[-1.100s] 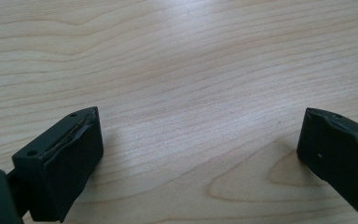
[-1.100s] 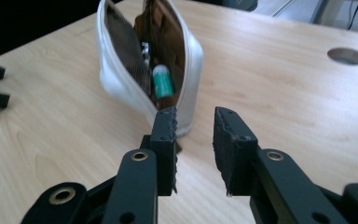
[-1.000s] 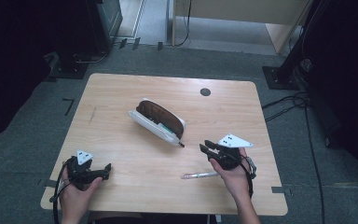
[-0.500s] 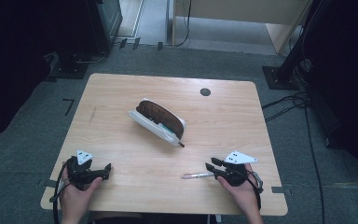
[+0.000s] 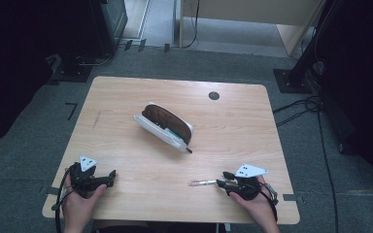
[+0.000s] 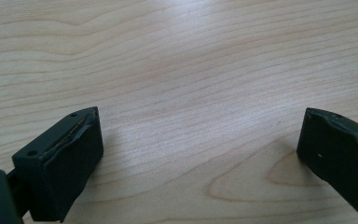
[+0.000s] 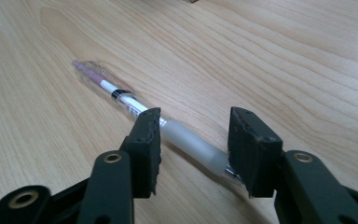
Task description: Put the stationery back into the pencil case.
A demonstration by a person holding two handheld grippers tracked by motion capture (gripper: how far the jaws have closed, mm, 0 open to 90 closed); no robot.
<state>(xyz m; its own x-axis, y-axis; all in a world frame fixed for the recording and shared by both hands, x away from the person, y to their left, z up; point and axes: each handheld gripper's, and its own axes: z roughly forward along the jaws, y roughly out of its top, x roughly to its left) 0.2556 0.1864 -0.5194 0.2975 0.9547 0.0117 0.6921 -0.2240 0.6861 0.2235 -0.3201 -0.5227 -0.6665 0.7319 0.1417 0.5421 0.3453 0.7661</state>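
I am resting my right gripper (image 5: 222,178) low on the table (image 5: 126,102), on the near side of the pencil case (image 5: 165,127) and off to its right. Its jaws have just been opening and are now standing partly apart, with the pen (image 7: 135,106) lying flat on the wood between them. In the right gripper view the pen is running slantwise through the gap: its frosted grip end is lying close against the right-hand jaw, where I cannot tell if it is touching, while the clear barrel and pinkish tip are reaching away past the left-hand jaw. The pads are not pressing on it, so I am holding nothing.

Seen from the high view, the pen (image 5: 203,183) is lying well apart from the pencil case, nearer to me than the case, its tip pointing left.

I am keeping my left gripper (image 5: 111,175) on the near side of the pencil case too, off to its left and well apart from it. In the left gripper view its jaws are standing wide apart over bare wood, gripping nothing.

The pencil case is lying open, slantwise.
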